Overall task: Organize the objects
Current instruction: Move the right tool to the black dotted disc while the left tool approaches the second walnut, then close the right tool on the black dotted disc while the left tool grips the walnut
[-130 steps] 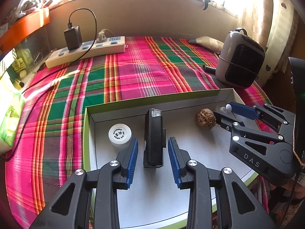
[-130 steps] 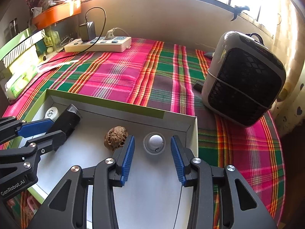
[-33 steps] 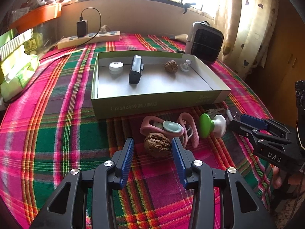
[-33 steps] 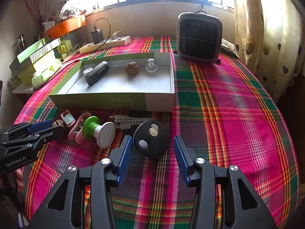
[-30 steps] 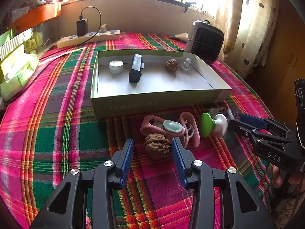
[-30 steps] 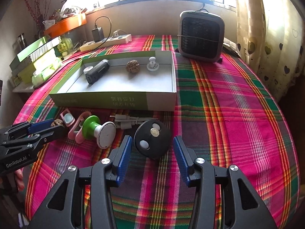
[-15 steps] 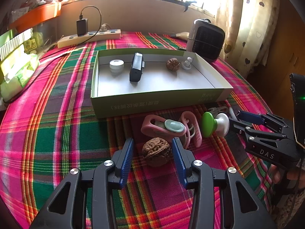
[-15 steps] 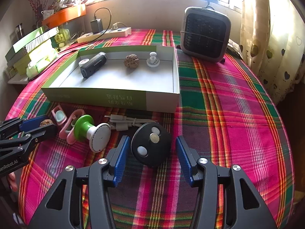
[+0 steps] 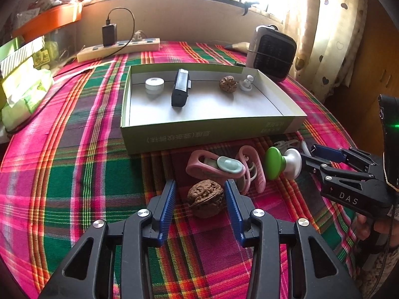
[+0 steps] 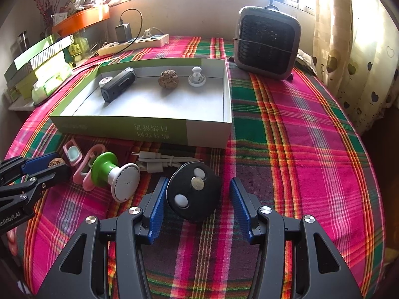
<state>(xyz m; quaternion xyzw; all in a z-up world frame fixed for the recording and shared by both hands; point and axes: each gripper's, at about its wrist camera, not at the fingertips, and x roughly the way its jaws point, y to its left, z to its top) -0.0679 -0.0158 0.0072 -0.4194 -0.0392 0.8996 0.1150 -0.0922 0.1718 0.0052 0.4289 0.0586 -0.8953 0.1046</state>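
Since the earlier frame, both tongs had left the box [image 9: 212, 134] for the cloth in front of it; the right jaws had just widened. A wrinkled brown walnut [image 9: 205, 200] lay on the plaid tablecloth [image 9: 74, 174] between the open left gripper [image 9: 199, 196], untouched. The right gripper [image 10: 197, 199] stood open around a black disc [image 10: 193, 190]; whether its left pad touched the disc could not be told.

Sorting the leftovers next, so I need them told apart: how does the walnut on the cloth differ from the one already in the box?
The walnut on the cloth lies in front of the box, between the open jaws of the left hand-held gripper; the walnut in the box sits near the far wall beside a white knob. The first looks darker and smoother, the second paler and knobblier. Both are brown, wrinkled and roundish.
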